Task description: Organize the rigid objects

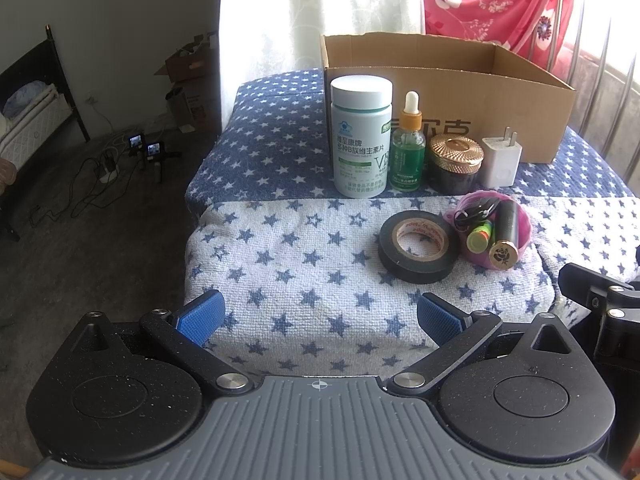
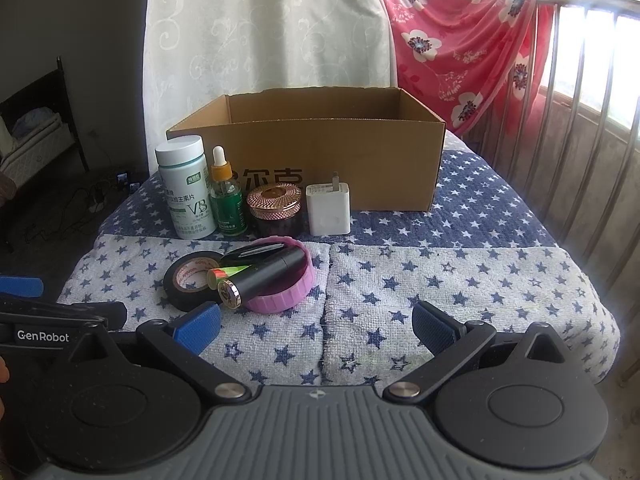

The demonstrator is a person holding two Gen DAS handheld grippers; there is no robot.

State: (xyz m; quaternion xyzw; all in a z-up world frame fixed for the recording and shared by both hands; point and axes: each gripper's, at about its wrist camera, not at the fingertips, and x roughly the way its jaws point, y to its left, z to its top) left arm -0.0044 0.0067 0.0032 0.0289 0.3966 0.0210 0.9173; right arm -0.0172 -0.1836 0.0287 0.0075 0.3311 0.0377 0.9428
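An open cardboard box (image 1: 520, 120) (image 2: 360, 168) stands at the back of the star-patterned cloth. In front of it stand a white pill bottle (image 1: 361, 136) (image 2: 184, 188), a green dropper bottle (image 1: 408, 148) (image 2: 227, 196), a gold-lidded dark jar (image 1: 455, 164) (image 2: 274, 208) and a white charger plug (image 1: 501, 160) (image 2: 329, 210). Nearer lie a black tape roll (image 1: 416, 246) (image 2: 190, 280) and a pink lid (image 1: 520, 236) (image 2: 288, 292) holding a black tube and small items. My left gripper (image 1: 320, 316) and right gripper (image 2: 318, 324) are open, empty, short of the objects.
The cloth covers a raised surface whose left edge drops to a dark floor with cables and devices (image 1: 144, 148). A metal railing (image 2: 592, 120) and red floral fabric (image 2: 460, 52) stand at the right. A white curtain (image 2: 260, 32) hangs behind the box.
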